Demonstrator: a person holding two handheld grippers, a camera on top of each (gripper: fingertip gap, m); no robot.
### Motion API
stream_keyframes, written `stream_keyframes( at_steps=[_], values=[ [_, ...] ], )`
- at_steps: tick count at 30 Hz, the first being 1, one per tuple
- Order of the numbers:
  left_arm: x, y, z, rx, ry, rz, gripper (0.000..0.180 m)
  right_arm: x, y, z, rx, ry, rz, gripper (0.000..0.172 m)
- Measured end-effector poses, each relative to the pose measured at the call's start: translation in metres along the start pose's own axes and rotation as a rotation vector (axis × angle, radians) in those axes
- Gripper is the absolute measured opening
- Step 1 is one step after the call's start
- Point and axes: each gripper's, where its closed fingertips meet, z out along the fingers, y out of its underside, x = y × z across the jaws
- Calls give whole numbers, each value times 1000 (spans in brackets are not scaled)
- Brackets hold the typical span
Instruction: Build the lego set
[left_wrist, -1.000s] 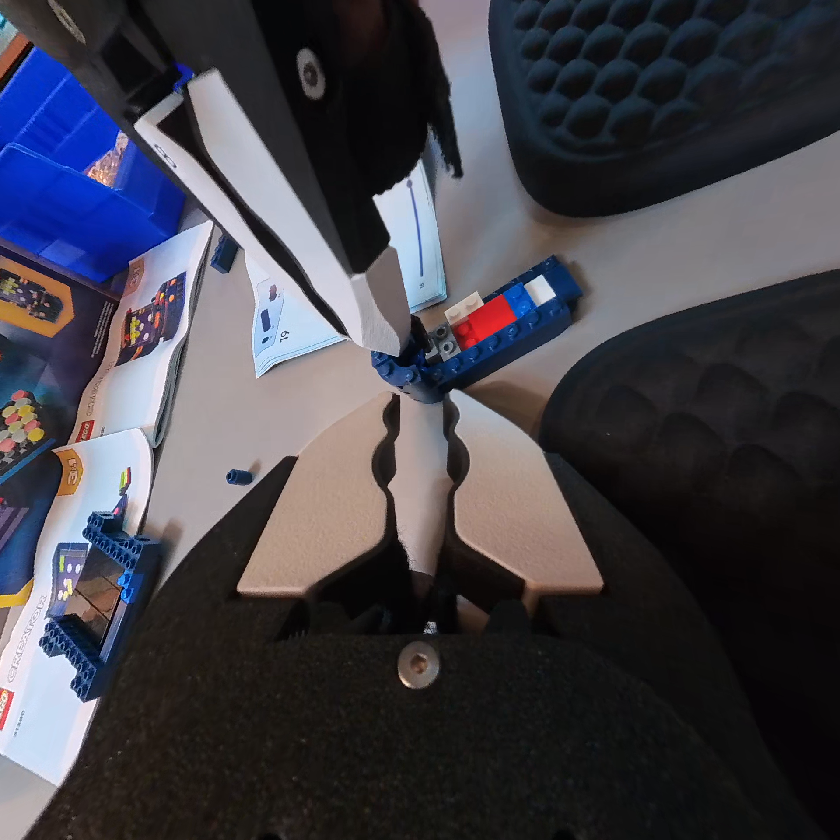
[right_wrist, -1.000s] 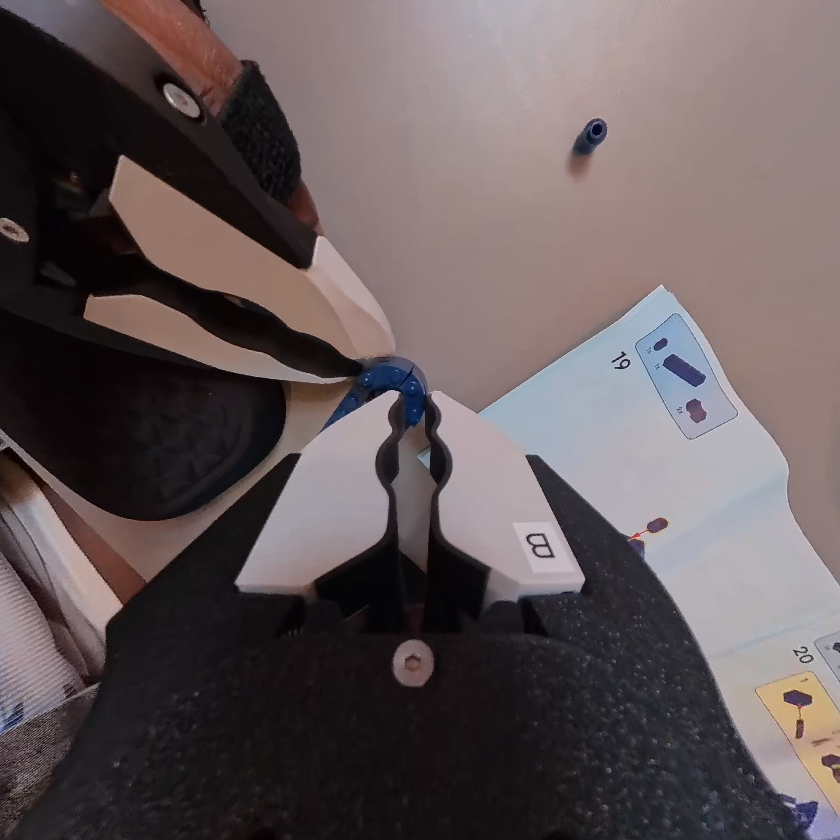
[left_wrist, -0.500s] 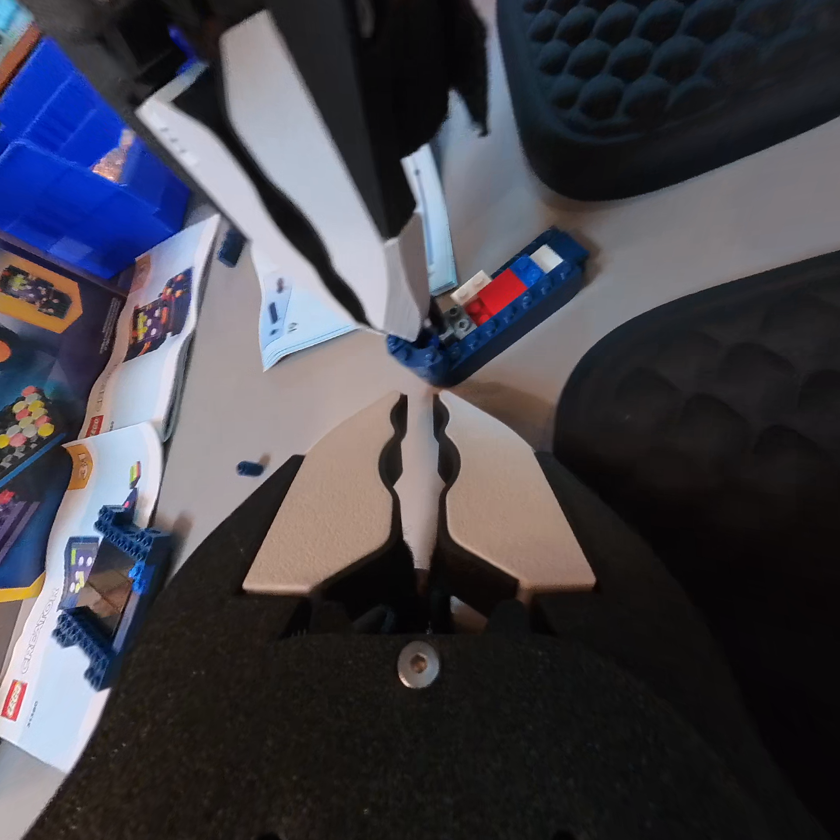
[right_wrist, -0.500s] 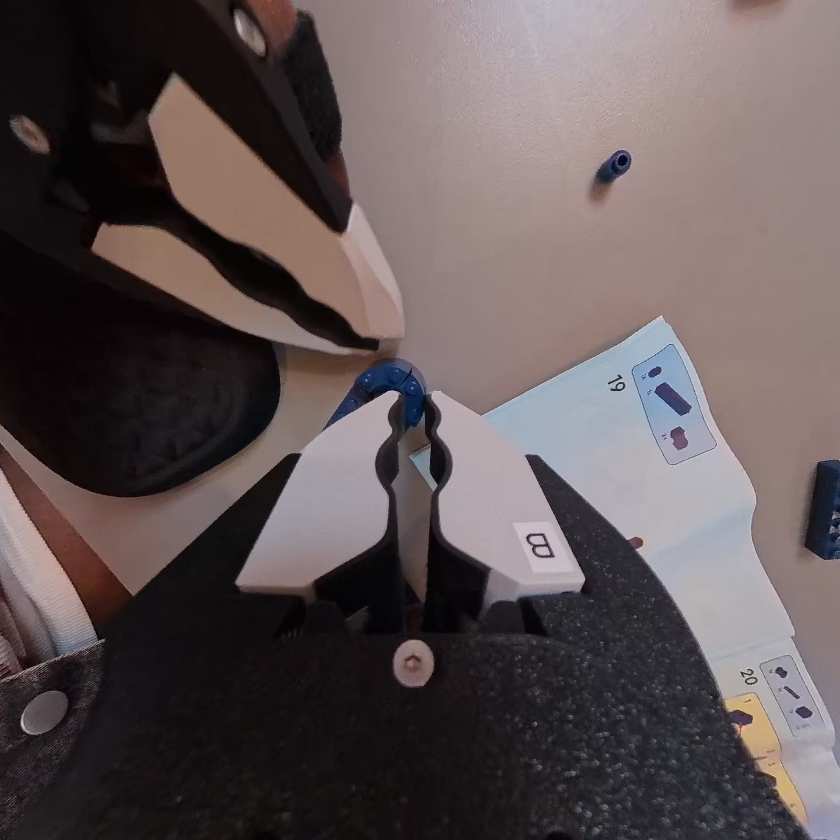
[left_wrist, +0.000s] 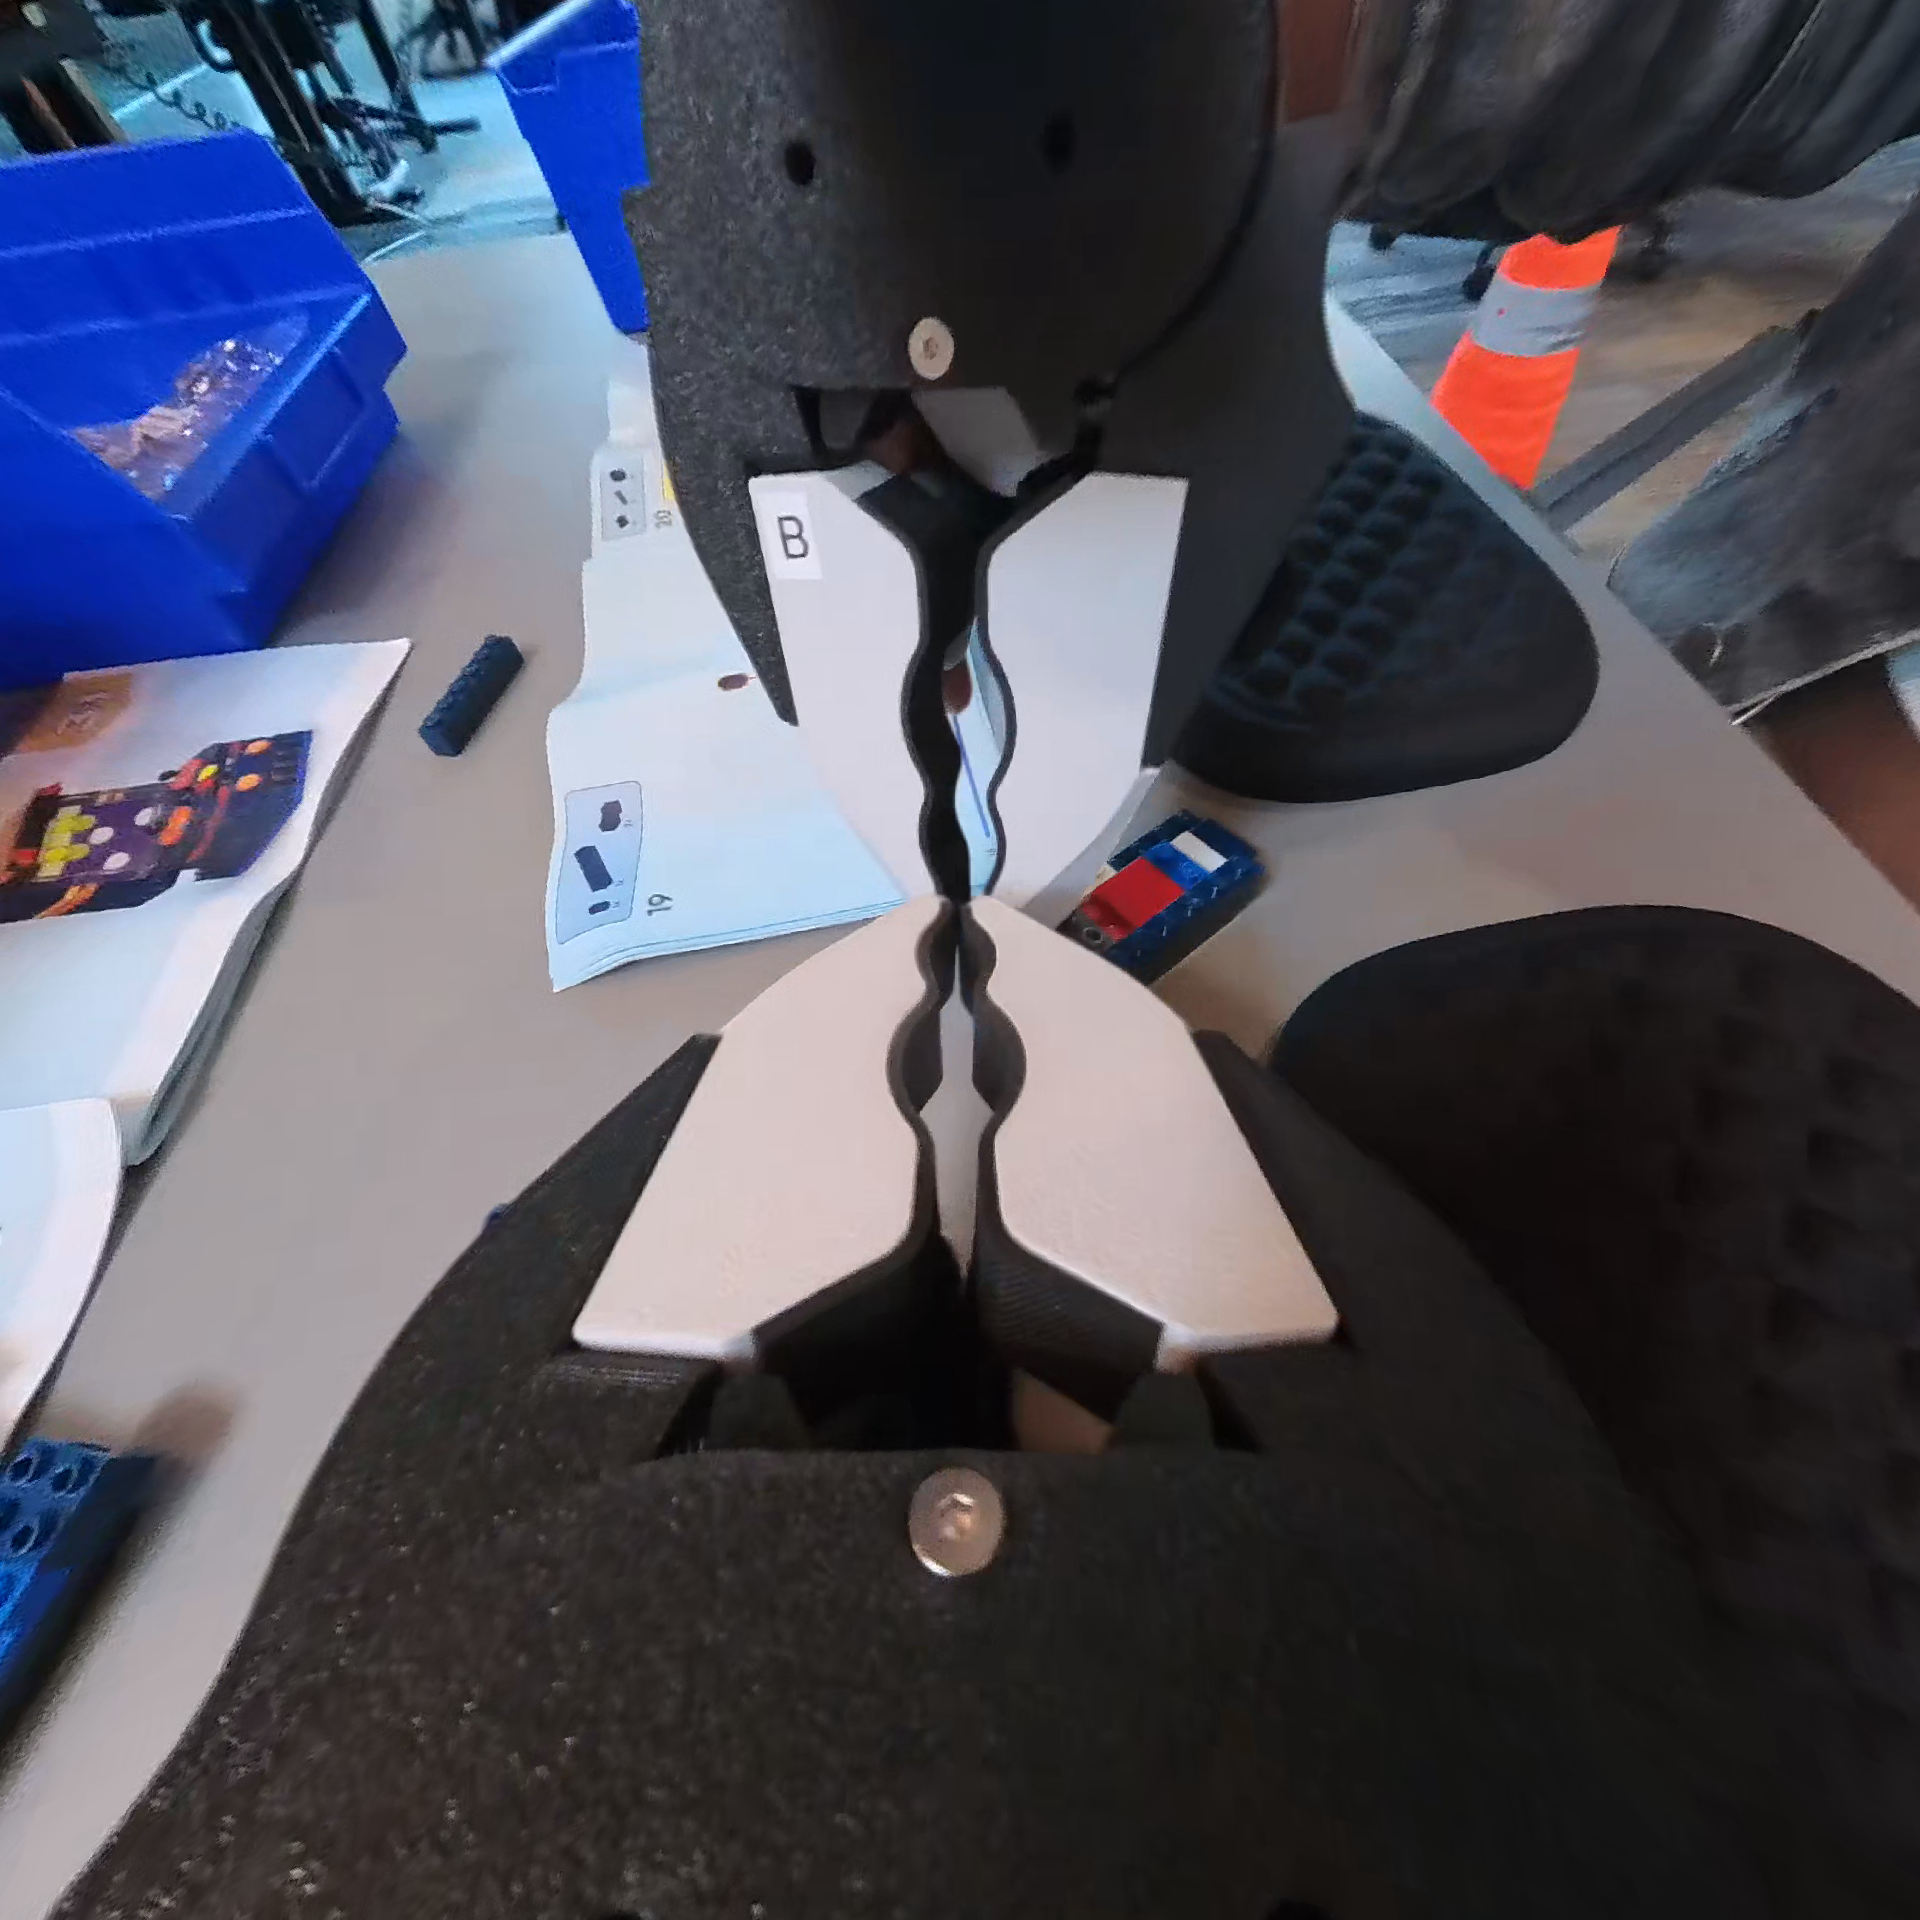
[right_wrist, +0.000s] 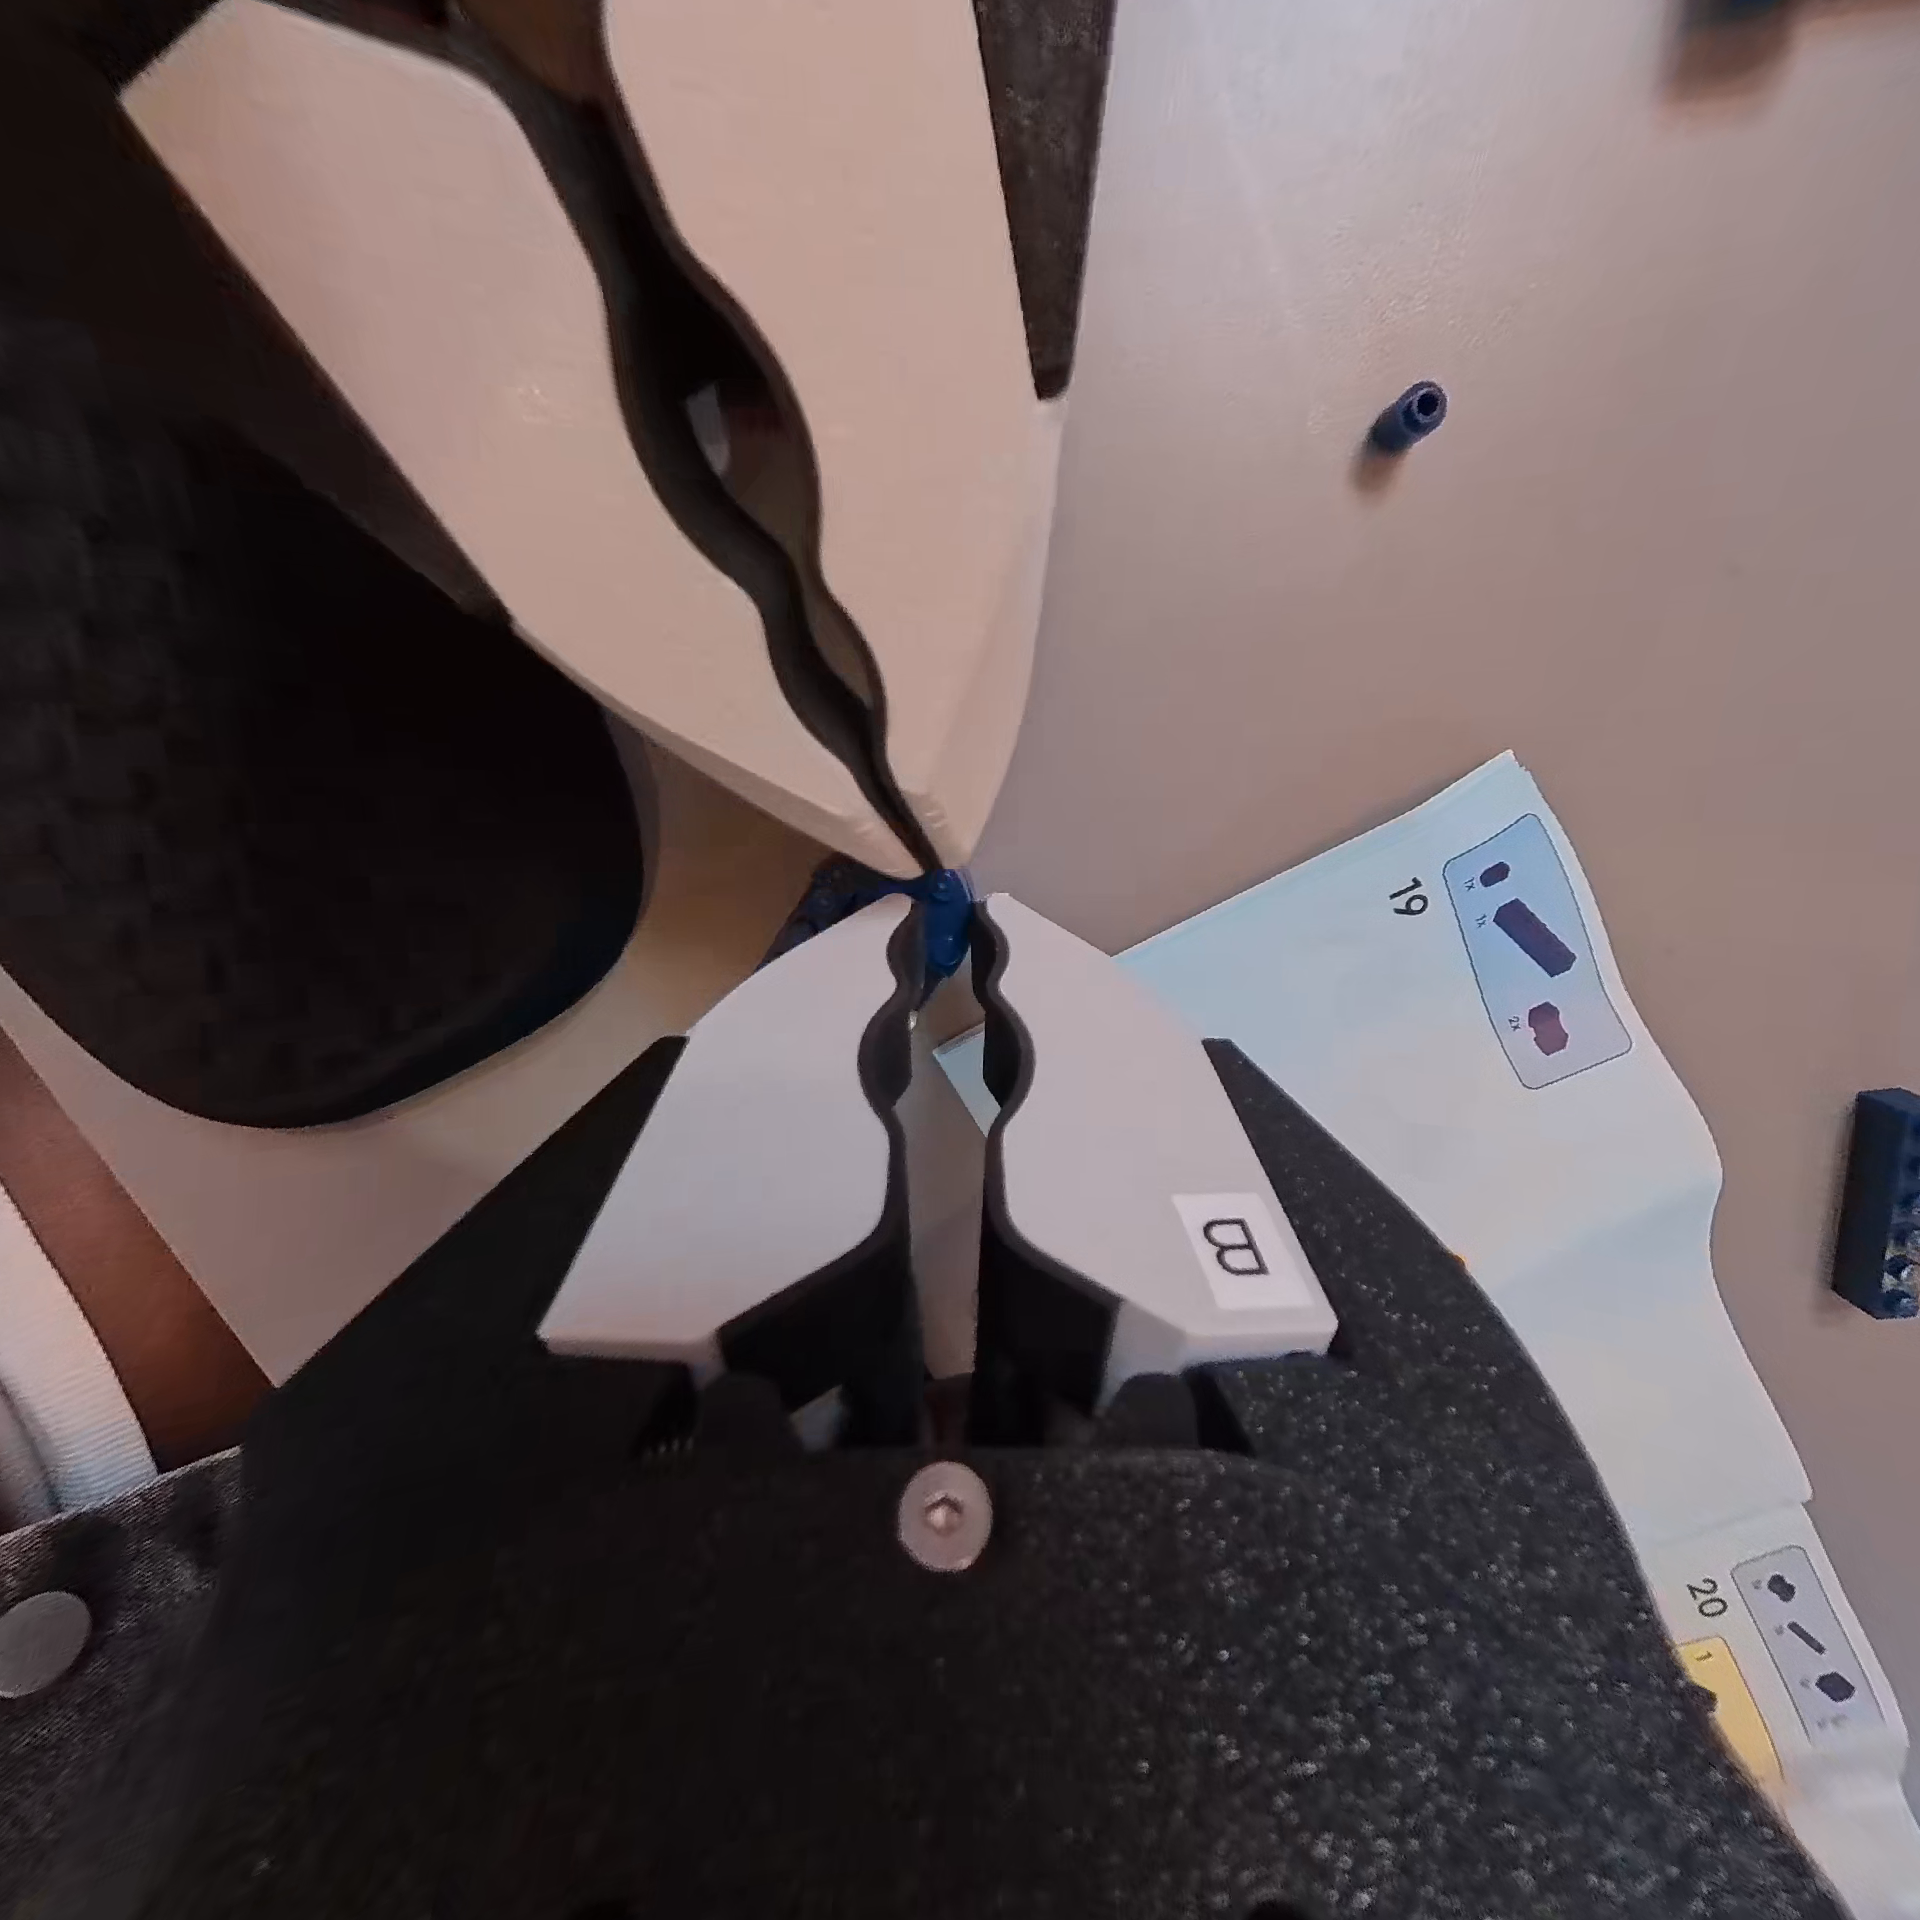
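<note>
A small blue brick piece (right_wrist: 943, 928) is pinched above the table (right_wrist: 1455, 644) by the right gripper (right_wrist: 948, 940); the left gripper's (left_wrist: 958, 914) closed tips meet it (light, rigid, best gripped across flat faces).

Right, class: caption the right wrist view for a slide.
Right gripper pinches a small blue brick piece tip-to-tip with the left gripper.

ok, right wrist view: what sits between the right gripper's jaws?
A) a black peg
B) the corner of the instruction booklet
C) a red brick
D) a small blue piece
D: a small blue piece sits pinched at the tips of the right gripper; the instruction booklet lies flat on the table beyond, and the dark peg lies apart on the table.
</note>
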Motion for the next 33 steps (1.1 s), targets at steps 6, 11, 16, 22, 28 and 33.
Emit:
stream_keyframes(
  at_steps=[6,11,16,22,28,33],
  values=[
    [2,14,13,-126,10,26,0,-1,0,0,14,1,-11,8],
    [4,14,14,-129,17,44,0,-2,0,0,27,-3,-17,8],
    [6,16,13,-140,19,47,0,-2,0,0,35,-5,-28,8],
    [6,17,13,-144,18,30,0,-2,0,0,50,-4,-33,8],
    [7,16,13,-144,27,30,0,-3,1,1,60,-44,-7,8],
    [9,14,13,-131,34,45,0,-4,3,0,81,-95,24,9]
  ],
)
